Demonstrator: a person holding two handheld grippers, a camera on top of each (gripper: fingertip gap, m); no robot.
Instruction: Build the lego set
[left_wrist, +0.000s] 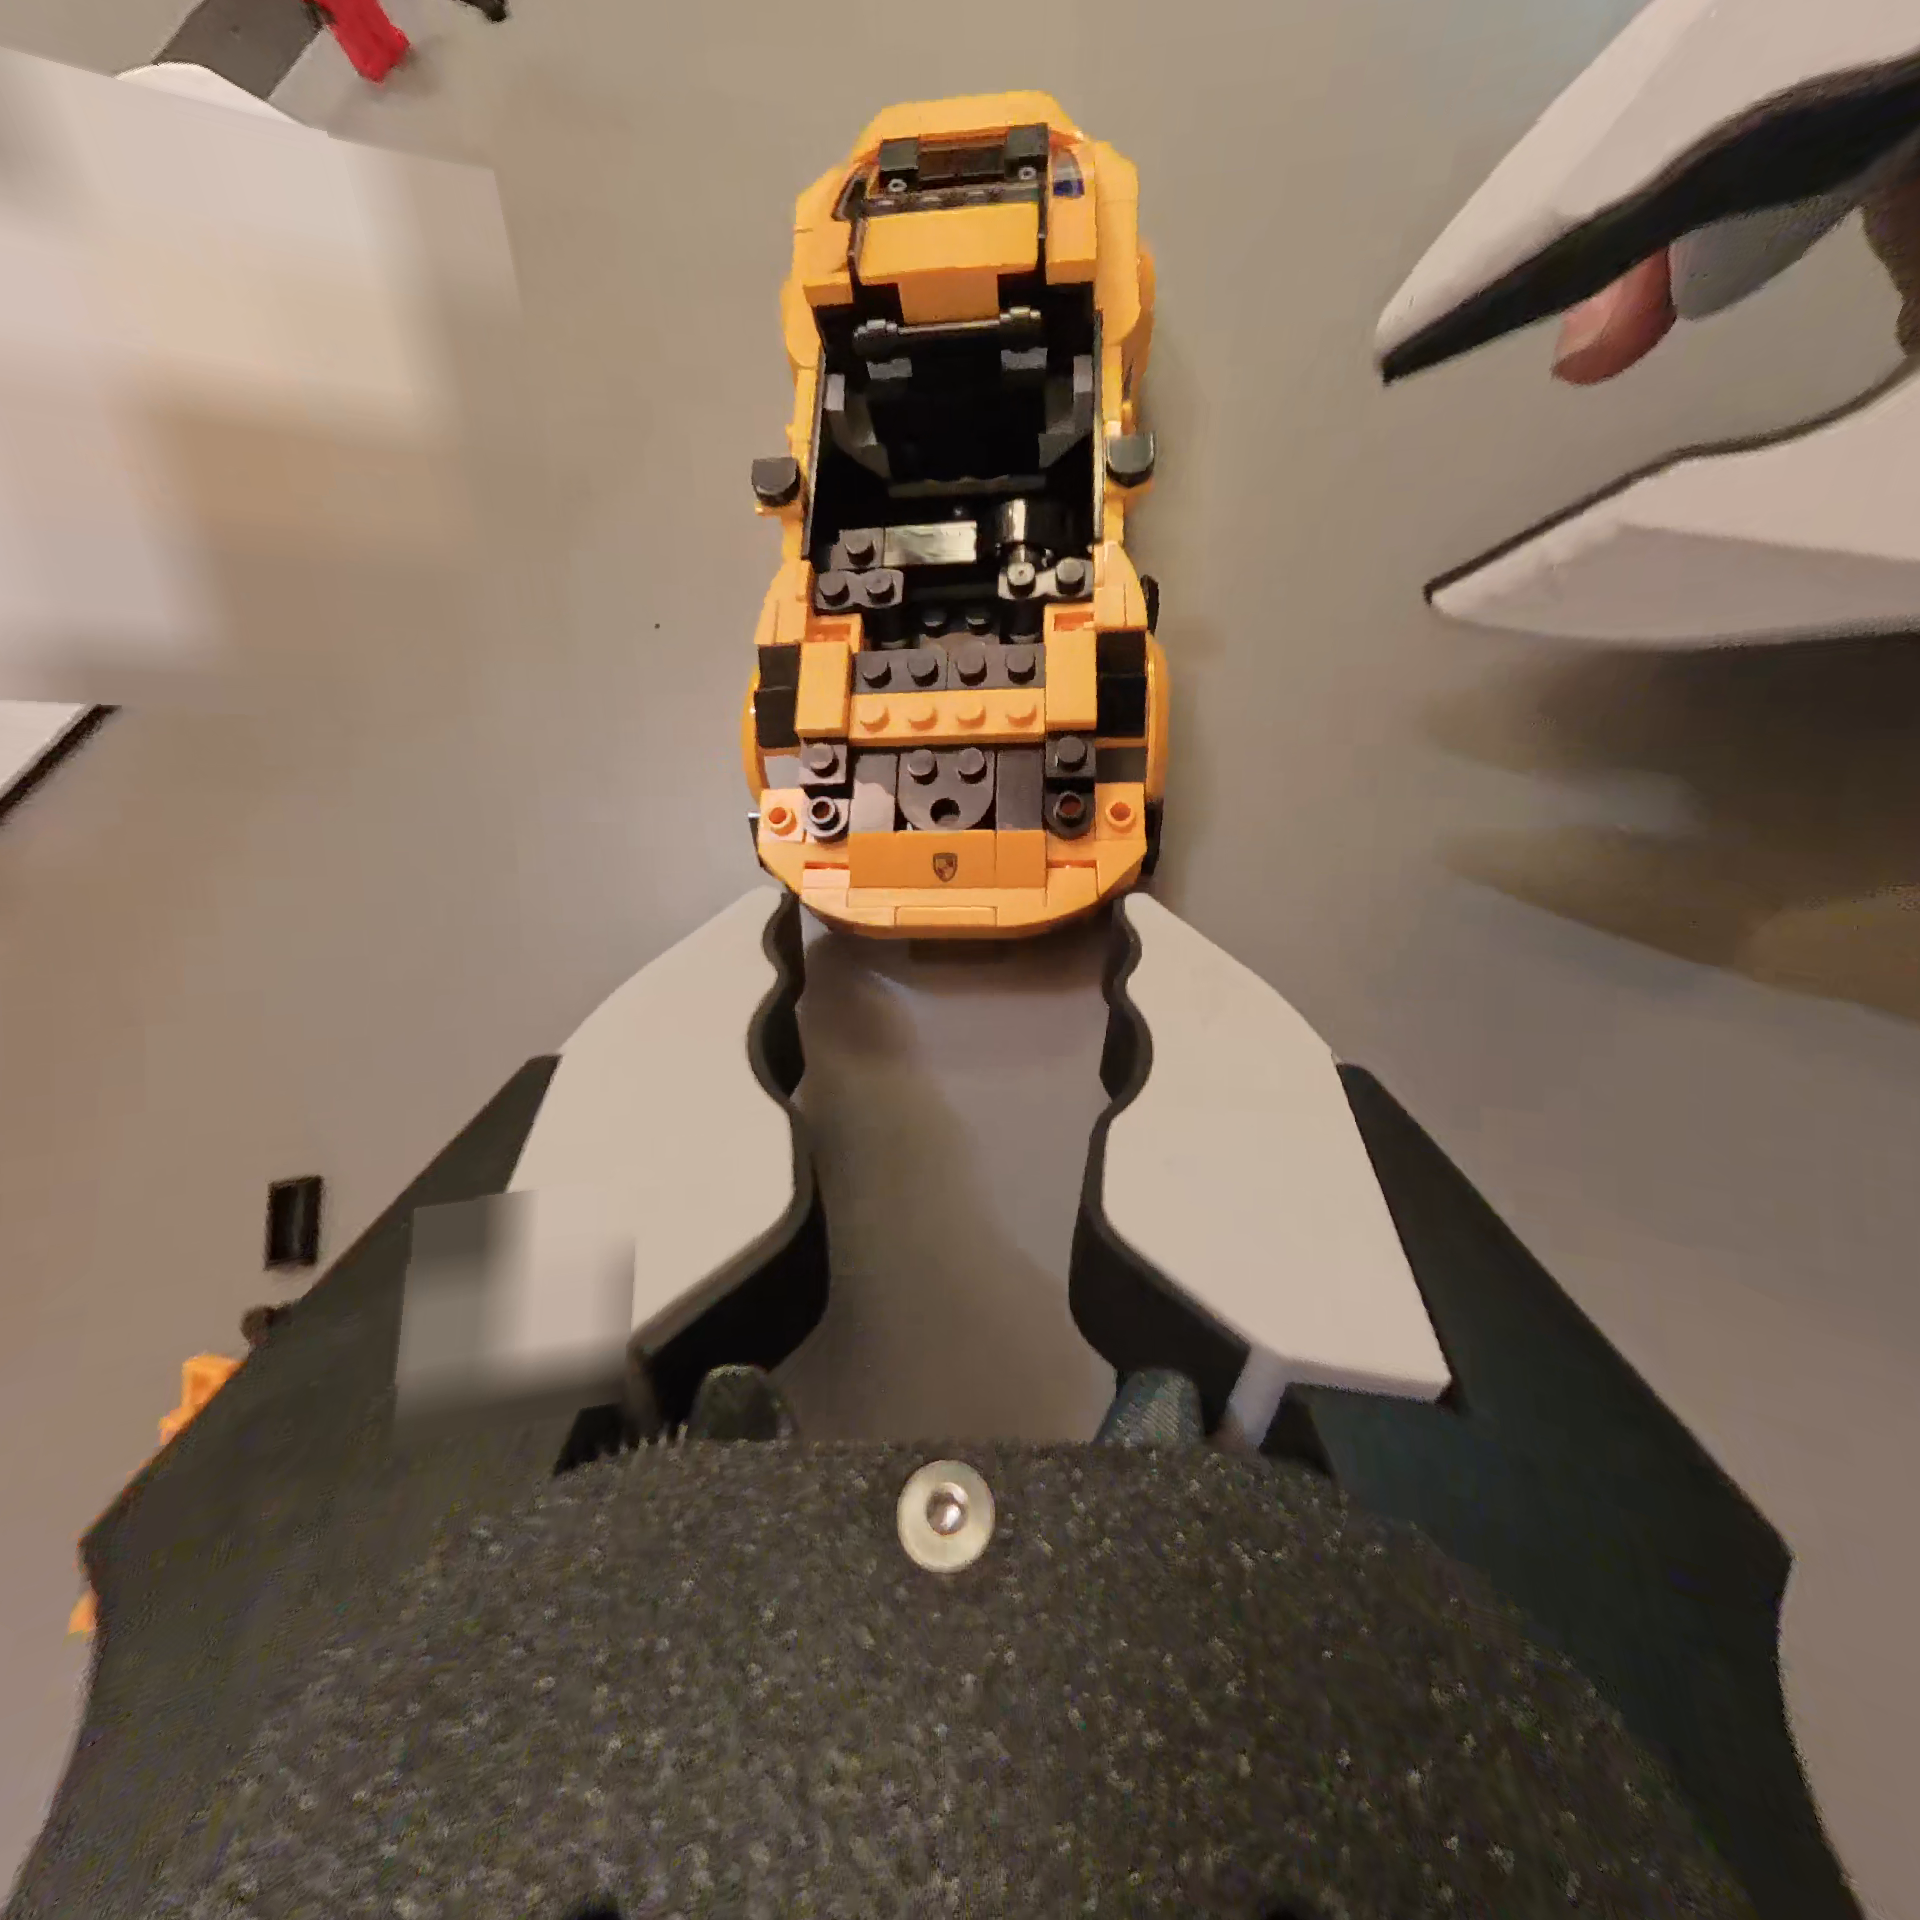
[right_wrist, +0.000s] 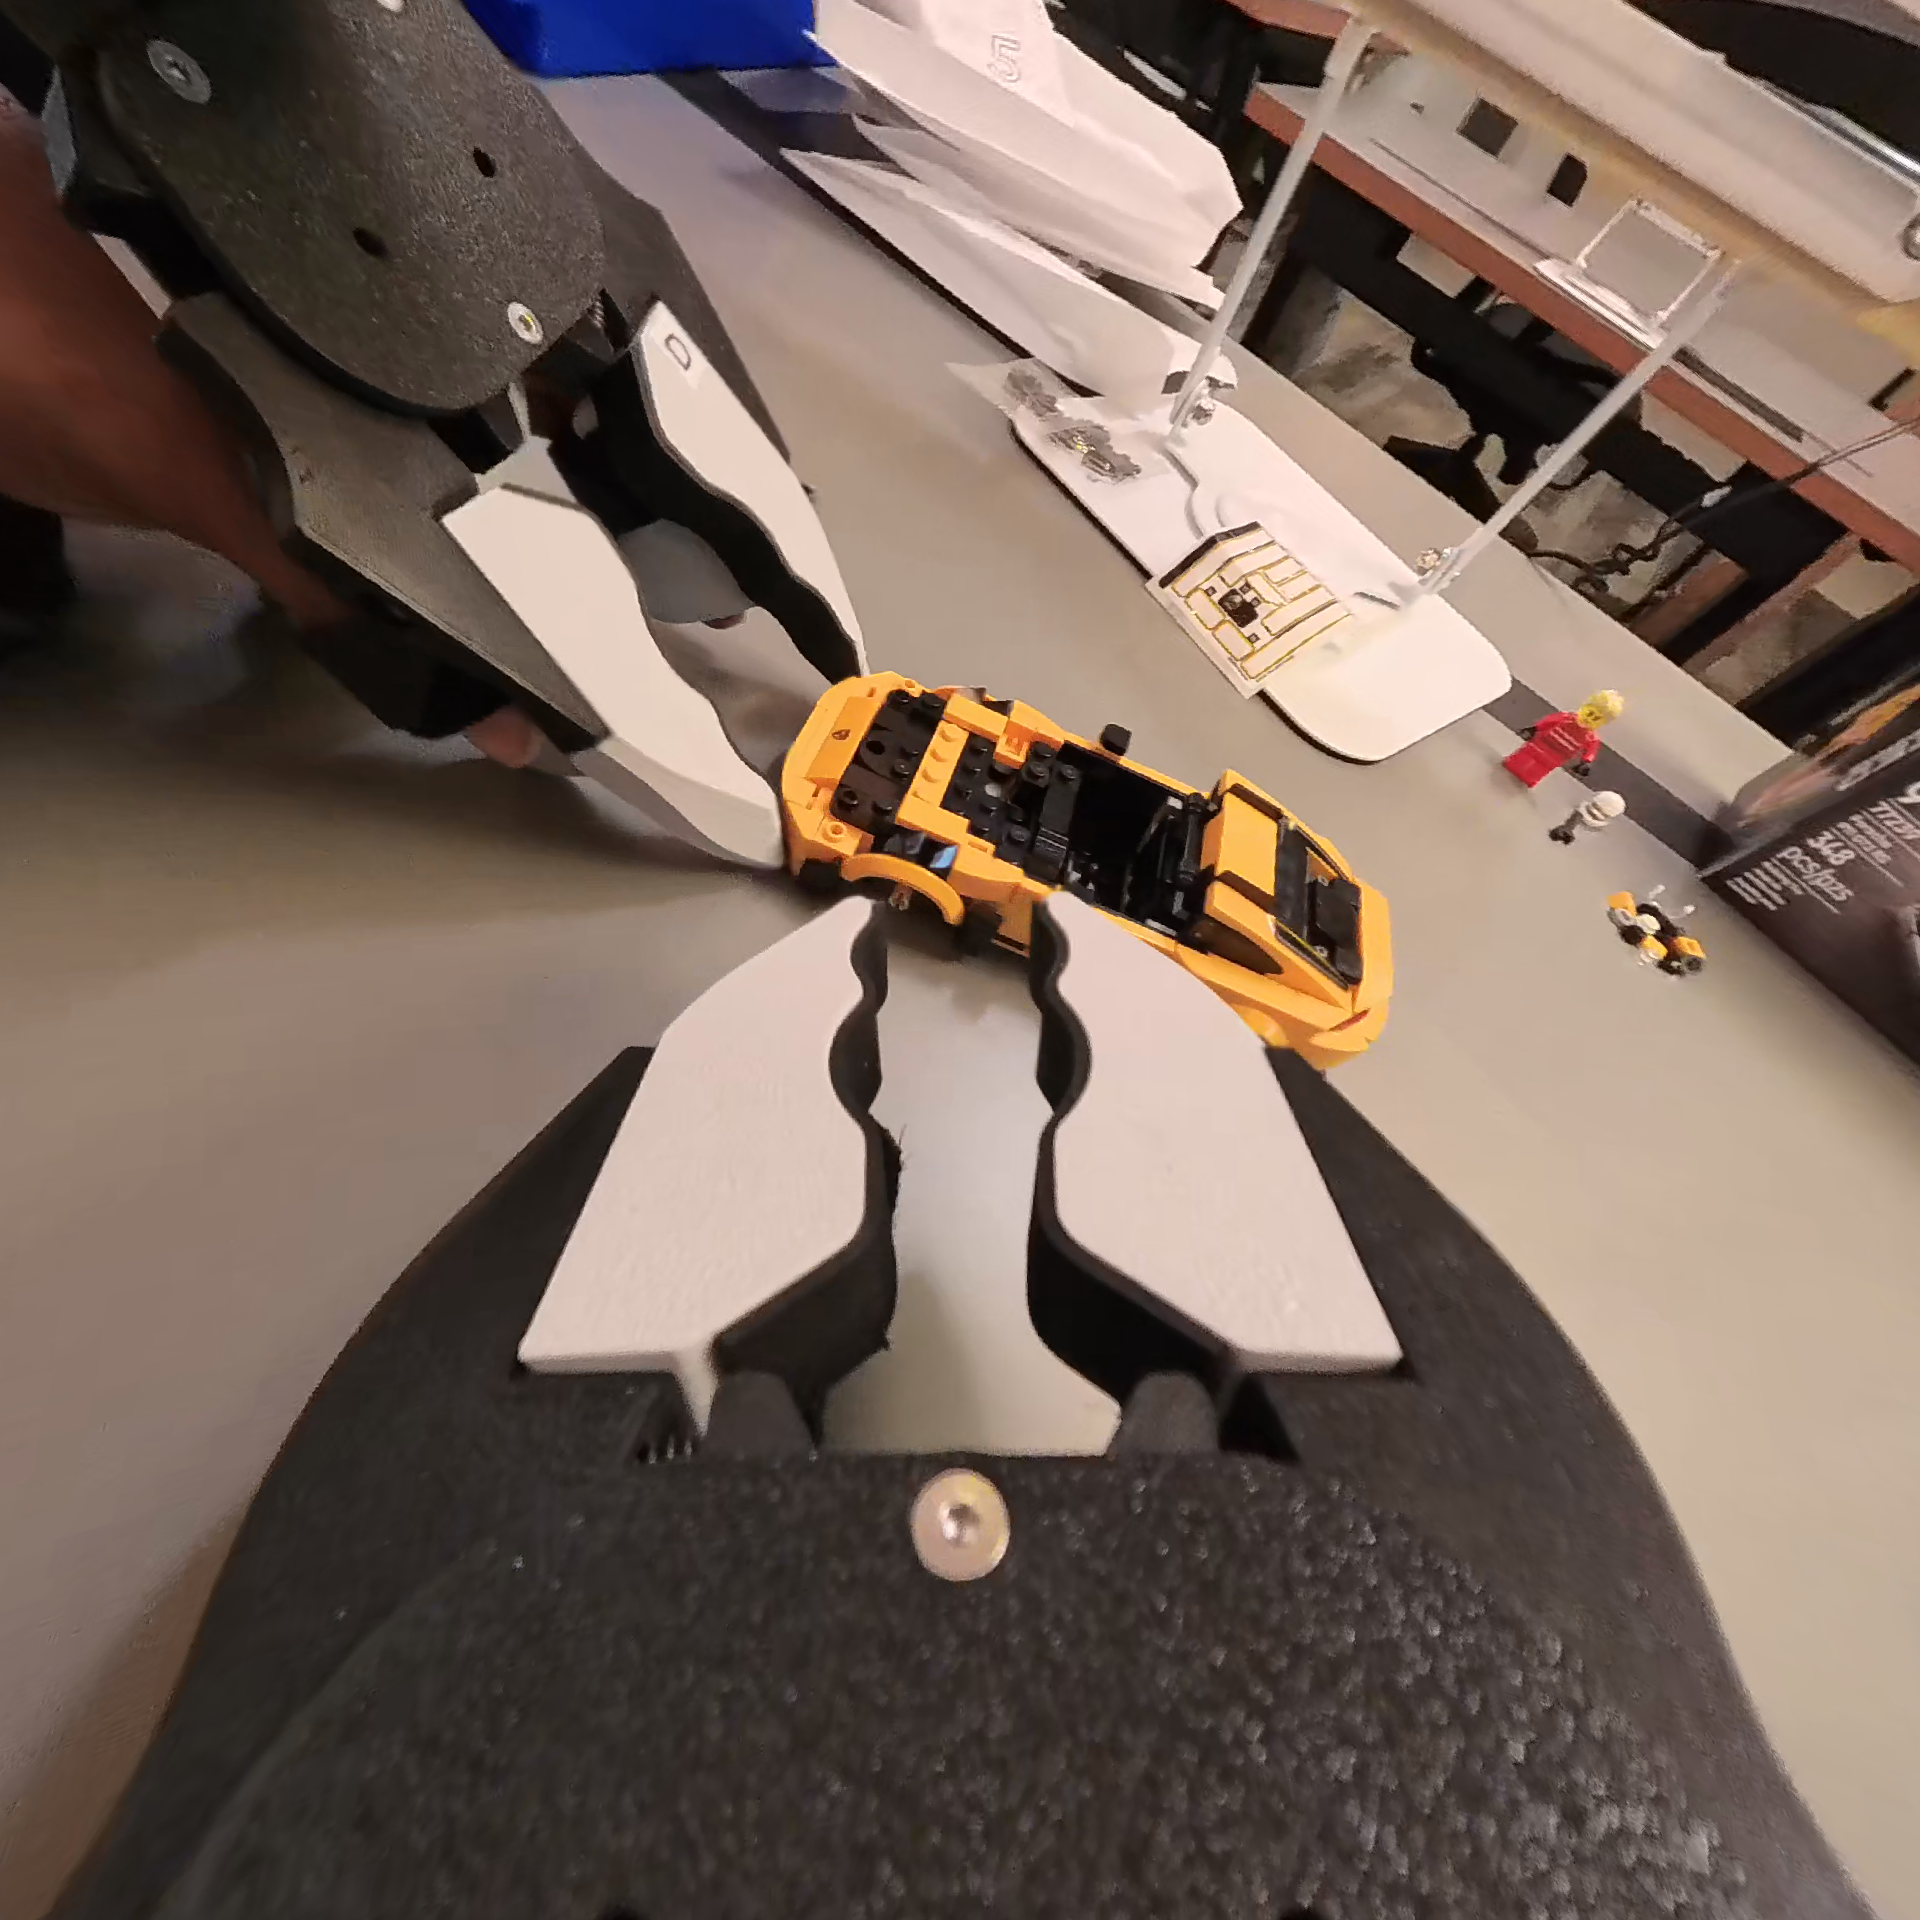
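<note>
Minifigure (right_wrist: 1555, 740) in right view only

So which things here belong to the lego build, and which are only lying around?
For the build:
- orange car
- red minifigure
- white minifigure
- small orange-black assembly
- set box
- left gripper
- right gripper

Lying about:
- white stand
- paper bags
- blue thing

It looked like a workroom or lab. A long grey desk (right_wrist: 1351, 1195) held loose white papers (right_wrist: 1039, 135) and a white stand with thin metal legs (right_wrist: 1382, 665). Behind it stood a brown bench (right_wrist: 1621, 343) with dark cables (right_wrist: 1662, 520) underneath
</note>
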